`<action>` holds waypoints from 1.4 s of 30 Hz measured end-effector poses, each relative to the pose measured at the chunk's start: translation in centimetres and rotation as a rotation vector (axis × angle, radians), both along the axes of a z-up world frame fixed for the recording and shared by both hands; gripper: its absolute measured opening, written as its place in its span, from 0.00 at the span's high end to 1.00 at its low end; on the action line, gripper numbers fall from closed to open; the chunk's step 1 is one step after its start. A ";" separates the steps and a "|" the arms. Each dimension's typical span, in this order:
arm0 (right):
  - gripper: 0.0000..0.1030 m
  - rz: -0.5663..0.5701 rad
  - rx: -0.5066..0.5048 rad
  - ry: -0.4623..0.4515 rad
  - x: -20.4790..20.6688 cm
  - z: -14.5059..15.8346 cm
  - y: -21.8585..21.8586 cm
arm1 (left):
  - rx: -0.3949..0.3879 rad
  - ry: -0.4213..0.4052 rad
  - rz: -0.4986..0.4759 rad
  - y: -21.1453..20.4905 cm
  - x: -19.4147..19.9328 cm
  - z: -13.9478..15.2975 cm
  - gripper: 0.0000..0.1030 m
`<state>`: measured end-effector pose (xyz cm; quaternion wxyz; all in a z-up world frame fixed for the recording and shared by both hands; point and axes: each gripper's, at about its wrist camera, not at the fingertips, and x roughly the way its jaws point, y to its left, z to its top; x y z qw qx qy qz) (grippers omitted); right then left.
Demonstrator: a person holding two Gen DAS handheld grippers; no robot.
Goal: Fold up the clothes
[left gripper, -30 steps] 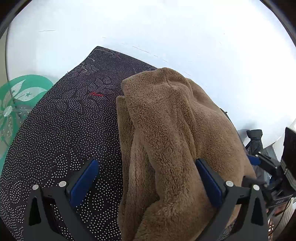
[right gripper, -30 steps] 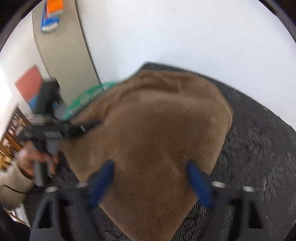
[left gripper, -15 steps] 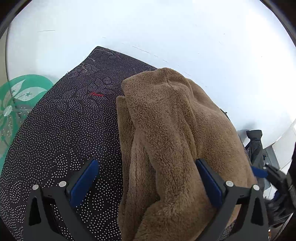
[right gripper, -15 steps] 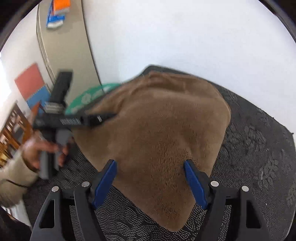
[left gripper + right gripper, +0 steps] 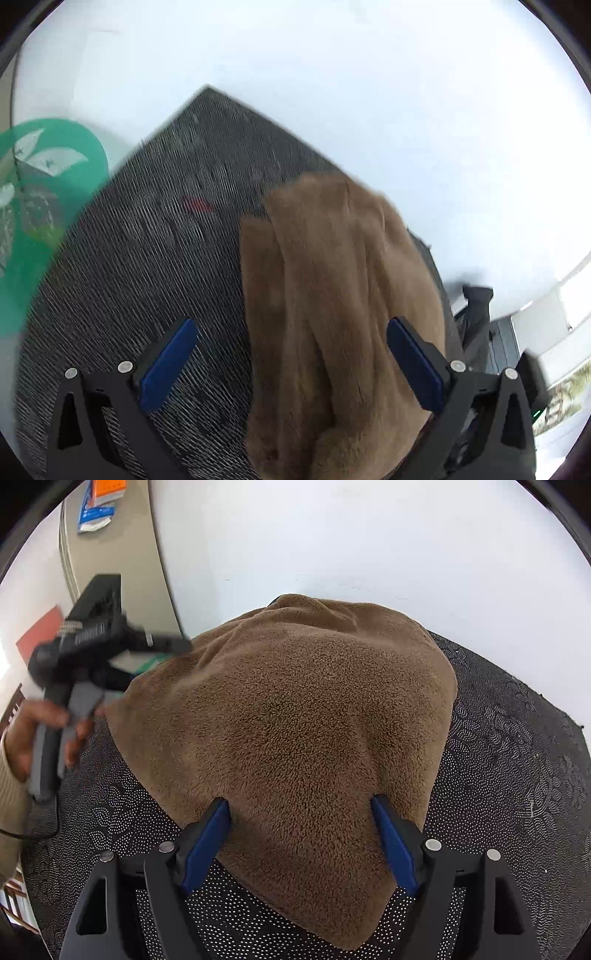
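My right claw (image 5: 299,843) stands apart, its jaws having just been opening, with the brown fleece garment (image 5: 291,734) lying between the pads, which straddle it without pinching. My left claw (image 5: 291,369) is also apart, above the patterned worktop (image 5: 155,258) at the garment's edge. The garment rests bunched on the worktop. Risk, as I judge it: closing here gathers too many layers, so the fold drags crooked. No containers are visible.
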<state>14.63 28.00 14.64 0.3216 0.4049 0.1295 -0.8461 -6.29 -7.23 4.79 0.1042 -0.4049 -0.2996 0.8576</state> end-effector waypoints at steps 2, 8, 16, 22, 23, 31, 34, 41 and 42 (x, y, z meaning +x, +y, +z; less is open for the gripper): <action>0.22 0.000 -0.008 0.002 0.0 -0.1 0.3 | -0.004 -0.029 -0.006 -1.0 -1.2 0.4 0.00; 0.22 -0.009 -0.006 0.019 0.6 -0.6 -0.1 | 0.084 -0.115 -0.057 -2.0 -4.7 -1.1 0.00; 0.21 -0.017 0.008 0.026 1.5 -0.8 0.0 | 0.157 -0.160 -0.132 -0.3 -7.6 -3.2 0.00; 0.21 -0.017 -0.001 0.031 1.6 -0.8 0.2 | 0.208 -0.176 -0.197 -0.2 -8.9 -3.3 0.00; 0.20 -0.018 -0.003 0.033 1.6 -0.8 0.3 | 0.199 -0.178 -0.206 -0.1 -9.0 -3.3 0.00; 0.20 -0.018 -0.027 0.040 1.1 -1.3 0.2 | 0.269 -0.220 -0.369 3.5 -9.9 -3.6 0.00; 0.20 -0.018 -0.035 0.041 1.2 -1.3 0.4 | 0.378 -0.213 -0.356 2.8 -9.9 -4.0 0.00; 0.20 -0.016 -0.055 0.046 1.5 -1.4 1.0 | 0.458 -0.181 -0.403 2.4 -9.2 -4.1 0.00; 0.20 -0.018 -0.057 0.047 1.7 -1.4 1.0 | 0.424 -0.187 -0.414 3.2 -9.1 -4.0 0.00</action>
